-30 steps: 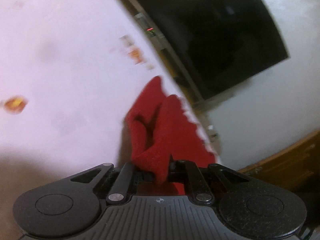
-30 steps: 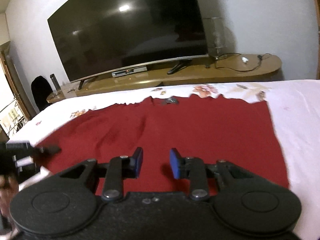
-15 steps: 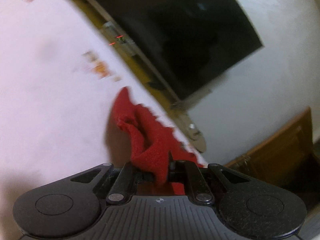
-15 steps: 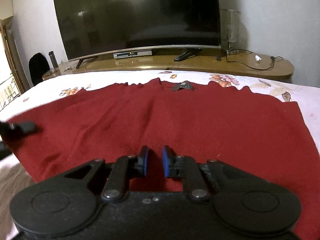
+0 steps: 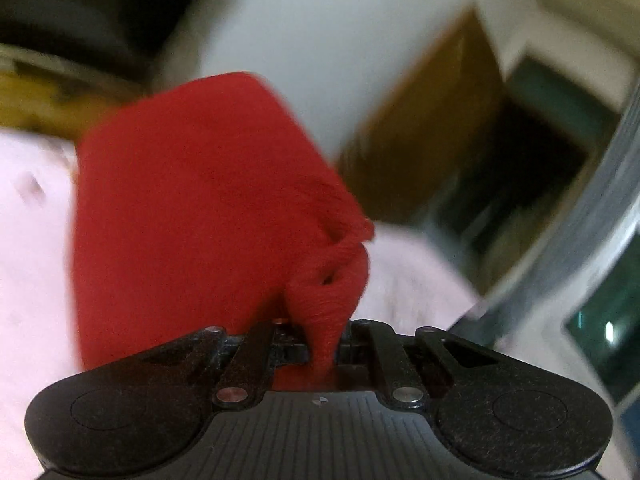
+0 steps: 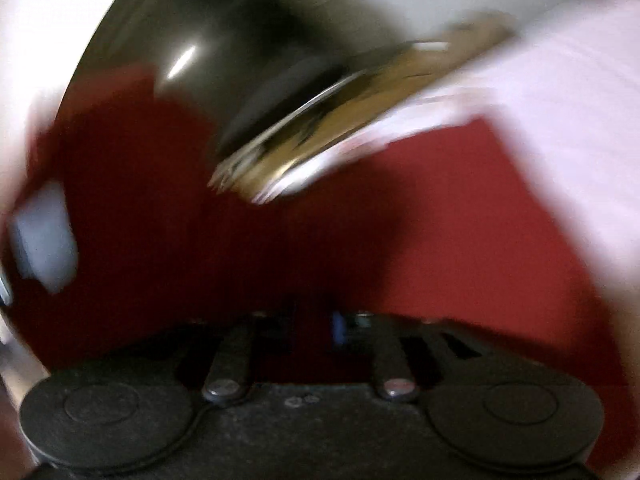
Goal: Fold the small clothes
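Observation:
A red knitted garment (image 5: 192,208) lies on a pale pink sheet (image 5: 28,240). My left gripper (image 5: 322,346) is shut on a bunched corner of it, and the lifted cloth spreads up and left of the fingers. In the blurred right wrist view the same red garment (image 6: 460,232) fills the middle. My right gripper (image 6: 314,328) hangs low over it with its jaws opening. A narrow gap shows beside the blue pad (image 6: 338,328), and I see no cloth pinched there.
A large dark television (image 6: 240,40) stands on a long wooden stand (image 6: 340,128) beyond the bed. The left wrist view shows a white wall, a brown wooden panel (image 5: 432,120) and a dark opening on the right. A blurred pale shape (image 6: 44,236) sits at the left edge.
My left gripper has swung fast towards the right and up, rolling, with the red corner still in its jaws. The right gripper has rolled and dropped closer to the cloth; both views are now smeared.

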